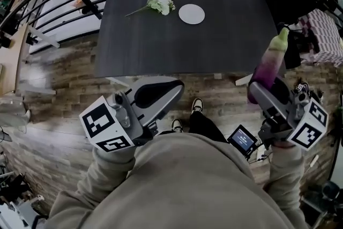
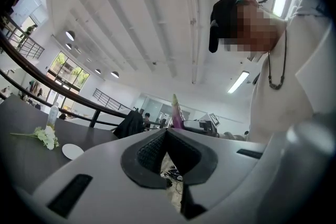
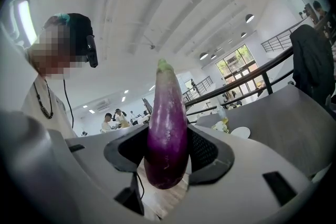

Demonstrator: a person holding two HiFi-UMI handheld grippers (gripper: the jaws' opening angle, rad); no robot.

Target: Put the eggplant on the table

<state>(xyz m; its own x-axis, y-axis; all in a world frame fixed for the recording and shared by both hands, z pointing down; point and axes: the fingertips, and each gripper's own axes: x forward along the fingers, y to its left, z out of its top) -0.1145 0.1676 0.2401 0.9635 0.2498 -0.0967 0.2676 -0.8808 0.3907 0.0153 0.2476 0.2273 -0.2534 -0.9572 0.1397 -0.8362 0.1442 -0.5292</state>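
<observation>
**Eggplant clamped upright, short of the table**

The right gripper [image 1: 263,89], at the lower right of the head view, has its jaws clamped on the lower part of a long, glossy purple eggplant [image 1: 271,59] with a pale green stem end. The eggplant stands nearly upright, with its stem pointing up and its rounded bottom hanging just below the pads. It sits at the right edge of the dark rectangular table [image 1: 214,45] that fills the upper middle of the frame, over the wooden floor rather than over the top. The left gripper [image 1: 170,91], at the lower left, has its jaws together with nothing between them.

The step in hand looks like the carry and set-down. The bare right half of the table seems the best target, well apart from the small round white plate [image 1: 191,14] and the white flower sprig [image 1: 159,5] near the far edge. The gripper should probably be tilted so the eggplant lies on its side, since its rounded bottom would likely topple or roll. It would be safest to lower it until it touches the table, and only then part the jaws.
</observation>
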